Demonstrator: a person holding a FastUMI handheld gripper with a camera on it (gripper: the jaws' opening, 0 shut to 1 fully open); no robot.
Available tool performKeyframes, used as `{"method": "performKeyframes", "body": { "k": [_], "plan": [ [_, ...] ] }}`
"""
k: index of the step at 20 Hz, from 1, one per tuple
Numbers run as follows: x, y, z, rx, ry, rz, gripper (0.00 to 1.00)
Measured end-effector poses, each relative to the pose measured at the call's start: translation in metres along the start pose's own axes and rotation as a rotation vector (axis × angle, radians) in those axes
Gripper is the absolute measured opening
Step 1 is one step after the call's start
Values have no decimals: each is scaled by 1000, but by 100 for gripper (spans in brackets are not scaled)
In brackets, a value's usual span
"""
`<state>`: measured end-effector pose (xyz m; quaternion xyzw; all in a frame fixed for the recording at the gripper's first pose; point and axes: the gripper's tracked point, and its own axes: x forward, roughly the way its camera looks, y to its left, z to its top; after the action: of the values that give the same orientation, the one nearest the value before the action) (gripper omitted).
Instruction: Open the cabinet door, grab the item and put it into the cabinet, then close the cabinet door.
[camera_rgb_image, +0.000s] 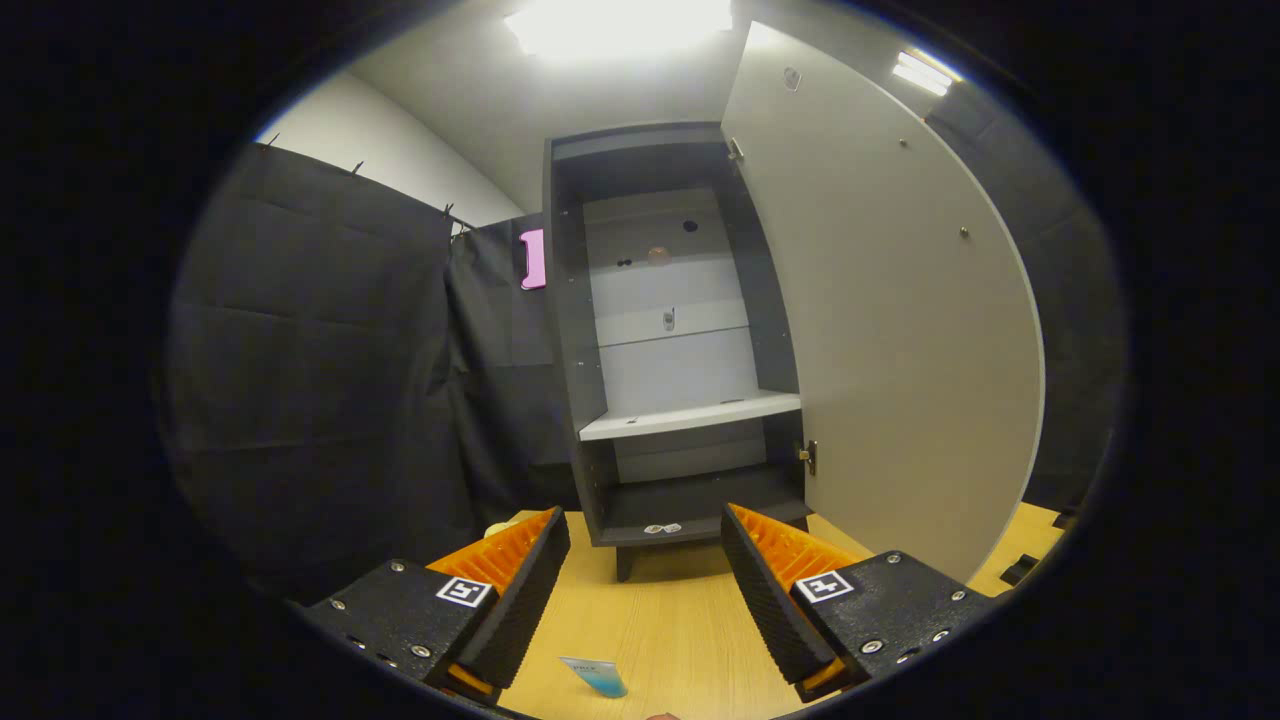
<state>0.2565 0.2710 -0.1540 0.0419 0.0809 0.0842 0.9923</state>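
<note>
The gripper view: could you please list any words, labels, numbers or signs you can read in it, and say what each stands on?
No text is readable.
Square black-and-white markers on the open, empty tongs: patterns, not words.
Small sticker on the cabinet bottom ledge: too small to read.
Blue-tipped item on the table between the fingers: faint print, too blurred.
Open cabinet door: no writing.

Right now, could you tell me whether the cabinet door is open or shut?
Open: the cabinet door is swung wide on its hinges, baring the shelf inside. The tool is open, holding nothing.
</note>
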Motion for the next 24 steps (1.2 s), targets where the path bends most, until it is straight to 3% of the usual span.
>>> {"method": "performKeyframes", "body": {
  "k": [19, 24],
  "plan": [
    [27, 49, -173, 2, 354, 63, 94],
    [25, 42, -217, 15, 469, 39, 92]
  ]
}}
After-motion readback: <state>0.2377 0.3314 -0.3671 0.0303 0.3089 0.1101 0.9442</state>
